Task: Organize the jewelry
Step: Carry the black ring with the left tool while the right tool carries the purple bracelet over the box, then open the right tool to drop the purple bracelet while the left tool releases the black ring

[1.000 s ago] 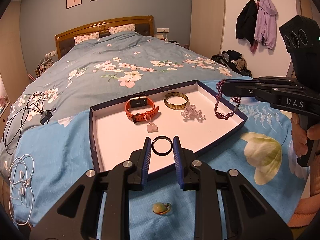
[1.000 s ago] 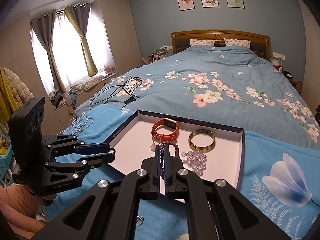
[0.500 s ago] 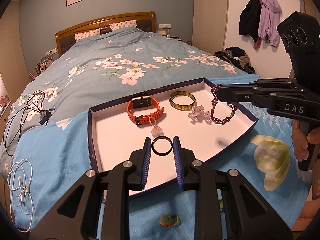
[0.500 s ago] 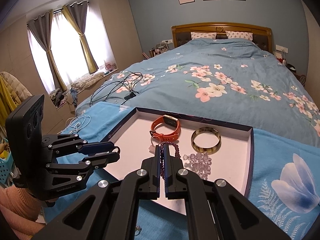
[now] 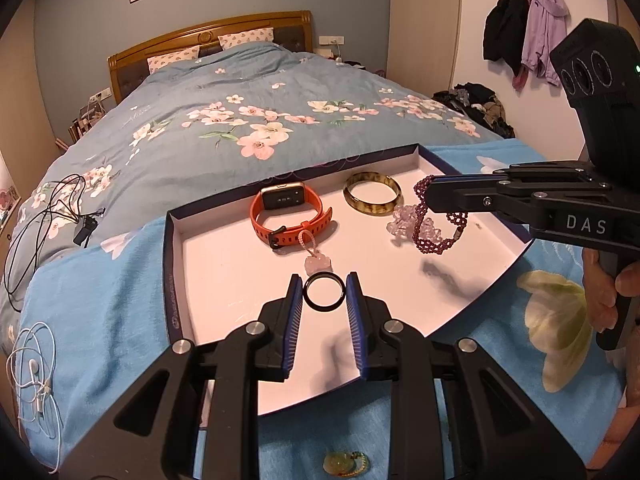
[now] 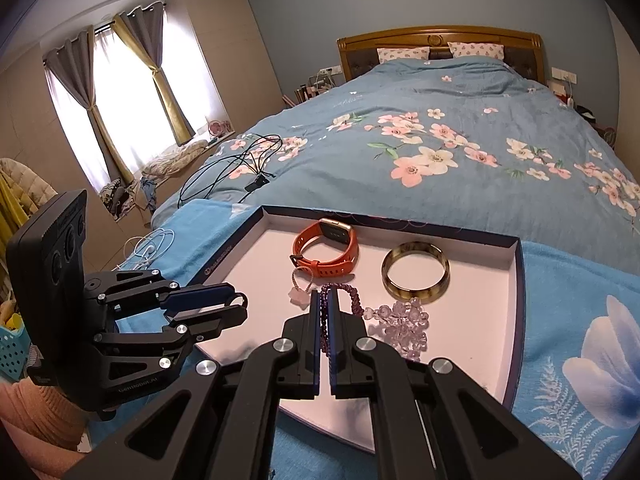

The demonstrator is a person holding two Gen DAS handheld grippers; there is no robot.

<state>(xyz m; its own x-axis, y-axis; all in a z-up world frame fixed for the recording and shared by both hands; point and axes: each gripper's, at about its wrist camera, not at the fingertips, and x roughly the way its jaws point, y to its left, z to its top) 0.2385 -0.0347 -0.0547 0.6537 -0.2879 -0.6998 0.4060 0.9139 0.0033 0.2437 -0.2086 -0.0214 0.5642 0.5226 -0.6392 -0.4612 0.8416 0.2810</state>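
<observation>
Left tool [image 5: 324, 294] grips a flat-lying black ring [image 5: 323, 292]; right tool [image 6: 325, 306] pinches the hanging purple bead bracelet [image 5: 436, 236].

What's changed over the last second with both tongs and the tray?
Both tongs have advanced over the tray. The right tongs carried the purple bead bracelet from the tray's right edge inward and down; its lower loop now looks to touch the floor beside the clear bead bracelet. The left tongs still hold the black ring. The orange watch, amber bangle and pink charm stayed put.
</observation>
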